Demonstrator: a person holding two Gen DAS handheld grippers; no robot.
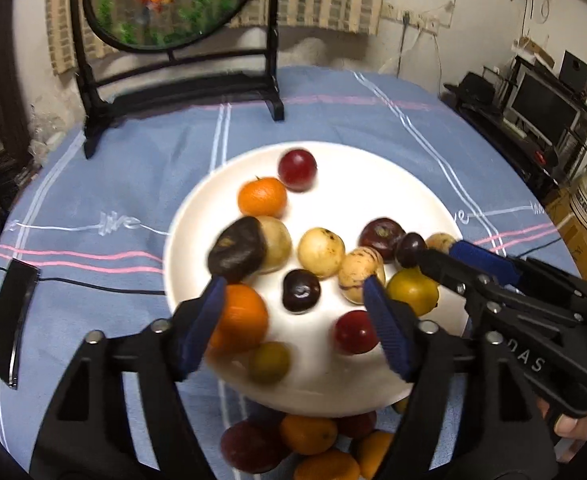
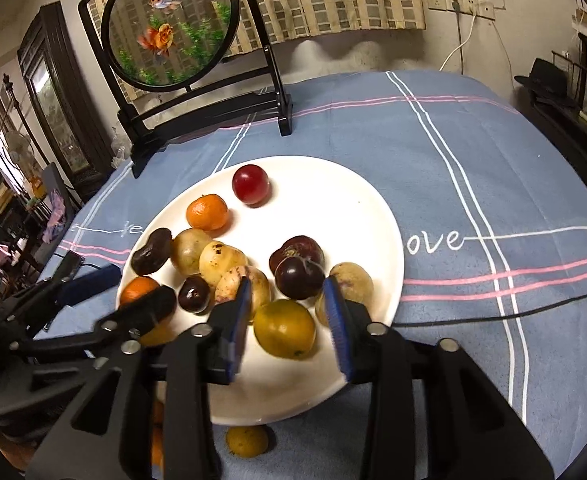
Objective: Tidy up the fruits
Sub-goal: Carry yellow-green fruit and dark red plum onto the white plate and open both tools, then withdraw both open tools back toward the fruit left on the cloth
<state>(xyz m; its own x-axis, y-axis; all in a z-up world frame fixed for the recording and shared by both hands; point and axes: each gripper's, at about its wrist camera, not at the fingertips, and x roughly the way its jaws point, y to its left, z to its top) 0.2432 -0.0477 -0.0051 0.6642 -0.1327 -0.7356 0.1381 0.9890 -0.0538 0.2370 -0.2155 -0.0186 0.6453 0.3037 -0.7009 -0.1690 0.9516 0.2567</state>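
Note:
A white plate [image 1: 353,200] [image 2: 333,208] on the blue cloth holds several fruits: oranges, red and dark plums, pale yellow ones. My left gripper [image 1: 293,280] [image 2: 145,284] hangs open over the plate's near left part, nothing pressed between its blue pads. A blurred dark brown fruit [image 1: 237,250] [image 2: 151,256] lies just past its left fingertip, and an orange [image 1: 239,318] sits beside that finger. My right gripper [image 2: 287,292] [image 1: 437,250] is open at the plate's near right. A dark plum [image 2: 297,278] [image 1: 411,249] rests at its tips, the pads not pressing it. A yellow-green fruit [image 2: 284,328] lies under it.
More oranges and red fruits [image 1: 305,432] lie on the cloth in front of the plate, a yellow one [image 2: 247,440] among them. A round goldfish screen on a black stand [image 1: 173,0] [image 2: 169,28] stands at the back. A black device [image 1: 11,312] and a cable [image 2: 493,312] lie on the cloth.

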